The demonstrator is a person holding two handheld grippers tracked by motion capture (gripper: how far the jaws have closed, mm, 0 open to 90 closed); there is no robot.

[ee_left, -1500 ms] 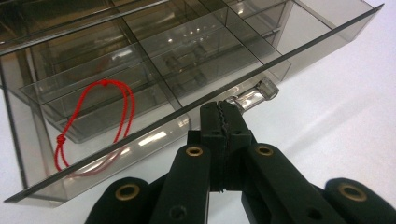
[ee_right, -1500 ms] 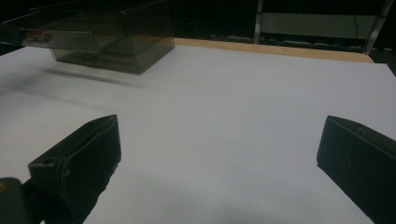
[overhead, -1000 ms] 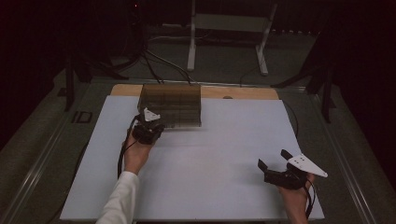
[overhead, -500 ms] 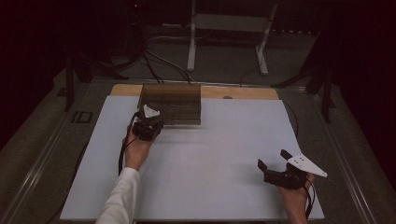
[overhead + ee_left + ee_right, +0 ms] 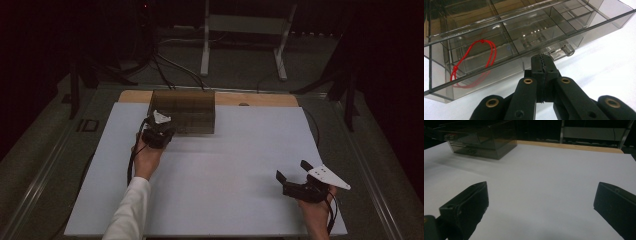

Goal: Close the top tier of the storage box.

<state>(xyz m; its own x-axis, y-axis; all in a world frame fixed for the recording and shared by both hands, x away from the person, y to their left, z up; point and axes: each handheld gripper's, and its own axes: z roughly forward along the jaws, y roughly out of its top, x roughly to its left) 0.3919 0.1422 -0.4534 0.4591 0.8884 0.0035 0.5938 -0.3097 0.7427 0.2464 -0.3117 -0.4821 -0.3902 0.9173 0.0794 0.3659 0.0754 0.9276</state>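
A smoky clear plastic drawer box point(image 5: 182, 111) stands at the back left of the white table top point(image 5: 225, 170). My left gripper point(image 5: 161, 125) is against its front, shut with nothing between the jaws. In the left gripper view its closed tips point(image 5: 541, 60) sit just left of a clear round drawer knob point(image 5: 568, 49), below the divided drawer. A red string loop point(image 5: 474, 60) lies in a left compartment. My right gripper point(image 5: 292, 170) rests open at the front right, far from the box point(image 5: 481, 141), its jaws point(image 5: 541, 192) wide with bare table between them.
A wooden board edge point(image 5: 260, 99) runs along the back of the white top. Behind the table stands a metal frame on legs point(image 5: 240, 45), with cables on the floor. Dark surrounds lie on both sides.
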